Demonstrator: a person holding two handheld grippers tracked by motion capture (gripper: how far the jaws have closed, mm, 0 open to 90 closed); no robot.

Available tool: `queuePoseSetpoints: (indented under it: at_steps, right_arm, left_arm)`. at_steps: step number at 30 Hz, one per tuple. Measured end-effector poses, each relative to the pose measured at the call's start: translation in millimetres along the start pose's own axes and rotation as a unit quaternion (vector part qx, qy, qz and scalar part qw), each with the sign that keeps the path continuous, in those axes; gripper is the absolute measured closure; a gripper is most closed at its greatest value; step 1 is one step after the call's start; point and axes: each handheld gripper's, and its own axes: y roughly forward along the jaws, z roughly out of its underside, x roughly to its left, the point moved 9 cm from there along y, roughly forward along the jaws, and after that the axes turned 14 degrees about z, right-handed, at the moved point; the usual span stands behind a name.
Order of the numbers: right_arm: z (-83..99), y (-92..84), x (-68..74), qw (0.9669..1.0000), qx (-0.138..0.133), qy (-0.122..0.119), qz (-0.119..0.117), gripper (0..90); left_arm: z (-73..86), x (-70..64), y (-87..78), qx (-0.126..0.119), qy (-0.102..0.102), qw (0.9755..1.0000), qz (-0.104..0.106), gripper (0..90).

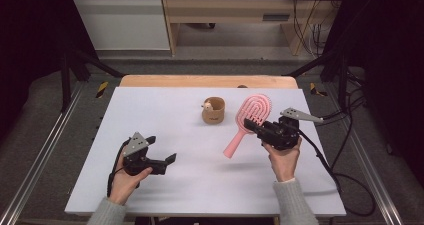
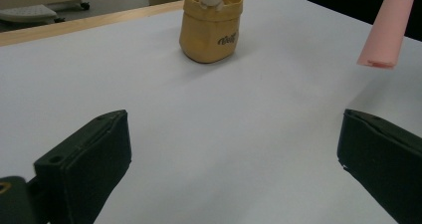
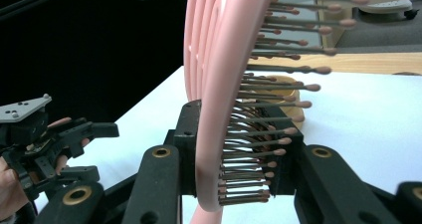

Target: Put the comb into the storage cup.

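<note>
**A:** High view first: where does the pink hairbrush (image 1: 246,121) sit?

**B:** Off the desk (image 1: 150,110), clamped by its head in the right tool (image 1: 259,129), handle slanting down toward the middle. In the right gripper view the jaws squeeze the brush (image 3: 219,134) edge-on, one pad on the back, the other against the bristles.

**A:** And the left tool (image 1: 167,161)?

**B:** Released. In the left gripper view its jaws stand wide with bare desk between them; the handle tip (image 2: 384,35) hangs above and to one side, well apart.

**A:** So the step is a handover, I'd judge?

**B:** Likely. To do it well, bring the left tool up under the handle, line its jaws across it, and close near the middle of the handle, not the tip. The right should hold firm until then, since bristles give a springy grip.

**A:** The tan pouch (image 1: 213,110)?

**B:** It stands just behind the brush; keep the handle from swinging into it.
</note>
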Motion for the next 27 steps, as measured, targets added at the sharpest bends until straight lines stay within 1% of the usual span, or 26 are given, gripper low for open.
queuePoseSetpoints:
  at_steps: [2,6,11,16,22,27]
  right_arm:
    - [-2.1,0.7,0.2,1.0,-0.002,-0.002,0.001,66.1]
    - [-5.5,2.0,1.5,1.0,-0.003,-0.004,-0.001,66.1]
    - [-9.7,4.9,1.6,1.0,-0.004,-0.008,0.002,66.1]
    - [-15.3,6.5,2.6,0.9999,-0.008,-0.013,0.005,66.1]
    - [-23.6,8.8,4.0,0.9997,-0.014,-0.019,0.009,66.0]
    - [-29.3,13.1,4.6,0.9994,-0.016,-0.024,0.017,66.1]
  left_arm:
    - [2.6,3.6,-3.9,-0.003,0.001,1.0,-0.006,0.6]
    - [9.2,10.0,-9.7,-0.004,-0.002,0.9999,-0.011,0.6]
    - [14.5,16.1,-16.3,-0.003,0.0,0.9998,-0.02,0.5]
    - [20.8,23.8,-24.4,-0.004,-0.008,0.9995,-0.031,0.5]
    - [25.5,30.2,-33.7,-0.007,-0.009,0.9991,-0.04,0.0]
    - [28.6,34.0,-37.4,-0.006,-0.009,0.9989,-0.045,0.0]
